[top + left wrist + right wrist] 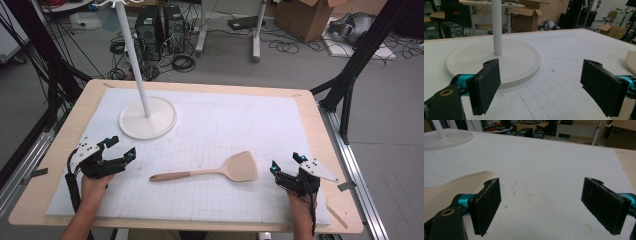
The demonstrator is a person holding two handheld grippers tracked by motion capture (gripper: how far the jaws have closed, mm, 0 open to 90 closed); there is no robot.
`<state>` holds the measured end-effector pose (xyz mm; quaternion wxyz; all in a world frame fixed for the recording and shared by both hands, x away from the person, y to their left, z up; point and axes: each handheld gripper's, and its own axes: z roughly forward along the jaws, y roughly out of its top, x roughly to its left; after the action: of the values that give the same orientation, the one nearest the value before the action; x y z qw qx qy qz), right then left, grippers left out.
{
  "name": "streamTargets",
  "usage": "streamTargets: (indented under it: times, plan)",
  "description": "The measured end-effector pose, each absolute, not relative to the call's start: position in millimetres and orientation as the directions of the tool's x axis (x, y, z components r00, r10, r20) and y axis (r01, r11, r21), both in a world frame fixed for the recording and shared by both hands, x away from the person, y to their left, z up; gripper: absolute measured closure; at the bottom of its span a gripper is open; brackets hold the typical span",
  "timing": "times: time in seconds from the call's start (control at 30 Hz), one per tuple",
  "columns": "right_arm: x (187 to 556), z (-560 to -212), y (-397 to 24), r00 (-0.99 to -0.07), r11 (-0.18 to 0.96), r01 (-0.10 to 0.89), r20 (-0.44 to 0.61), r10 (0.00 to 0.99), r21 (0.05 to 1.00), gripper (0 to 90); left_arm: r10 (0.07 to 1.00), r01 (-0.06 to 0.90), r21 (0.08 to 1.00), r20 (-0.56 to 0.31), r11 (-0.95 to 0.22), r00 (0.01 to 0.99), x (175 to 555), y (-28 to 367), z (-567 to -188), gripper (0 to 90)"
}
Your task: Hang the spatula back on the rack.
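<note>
A beige spatula (215,171) lies flat on the white gridded mat (210,125), its blade toward the right and its handle pointing left. Part of its blade (451,187) shows at the left in the right gripper view, and its edge (631,61) at the far right in the left gripper view. My left gripper (120,147) rests at the mat's left side, open and holding nothing. My right gripper (286,163) sits just right of the blade, open with nothing between its pads. A white stand with a round base (148,118) and an upright pole (134,55) is at the back left.
The mat covers a wooden table (327,150). The stand's base (499,60) lies right ahead of my left gripper. Beyond the table are black frame legs, computer towers, cables and cardboard boxes on the floor.
</note>
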<state>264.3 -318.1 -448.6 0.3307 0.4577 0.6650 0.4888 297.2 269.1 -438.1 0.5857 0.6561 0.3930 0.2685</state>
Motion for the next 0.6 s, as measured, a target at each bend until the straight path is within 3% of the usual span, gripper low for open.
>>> streamTargets:
  times: [0.2, 0.6]
  plan:
    - [267, -446, -322, -0.398, 0.063, 0.304, 0.067, 0.915, 0.951, 14.7, 0.839, 0.197, 0.98, -0.087, -0.025, 0.537, 297, 270, -439, 16.6]
    - [290, -399, -264, -0.706, 0.197, 0.266, 0.052, 0.706, 0.944, 15.7, 0.854, 0.205, 0.979, -0.091, -0.019, 0.512, 292, 273, -444, 16.7]
